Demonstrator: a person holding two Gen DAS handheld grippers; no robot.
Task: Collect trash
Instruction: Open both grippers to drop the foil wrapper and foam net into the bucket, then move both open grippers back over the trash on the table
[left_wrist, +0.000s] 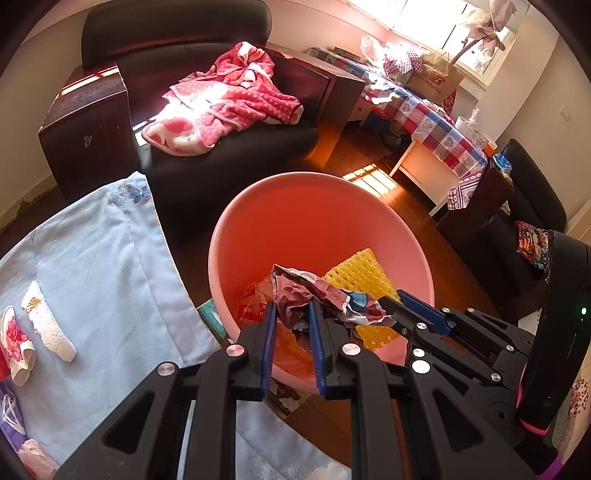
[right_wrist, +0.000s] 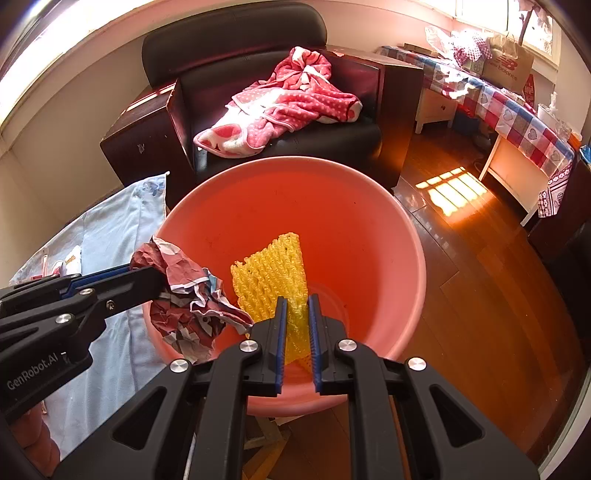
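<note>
Jaws first: the left gripper (left_wrist: 291, 310) is clamped on a crumpled wad of paper (left_wrist: 314, 295), dark red with white and blue print, and the right gripper (right_wrist: 295, 306) is pinched tight on a piece of yellow foam netting (right_wrist: 273, 273). Both hang over the mouth of the pink plastic bin (right_wrist: 369, 229), the paper wad at the near-left rim and the netting closer to the middle, sticking up from the pads. From the left wrist view there's a clear bag with red print (left_wrist: 251, 302) lying down inside the bin, near its left wall. Just left of the bin is a pale blue cloth (left_wrist: 110, 266) with more scraps on it, a white foam strip (left_wrist: 48, 328) and a red-and-white wrapper (left_wrist: 14, 339) near the left edge. Farther back sits a black armchair (right_wrist: 236, 48) with a pink polka-dot robe (right_wrist: 288, 107) dumped on the seat. Off to the far right, across the wooden floor (right_wrist: 480, 295), a table with a checkered cloth (right_wrist: 517, 118) is piled with stuff.
</note>
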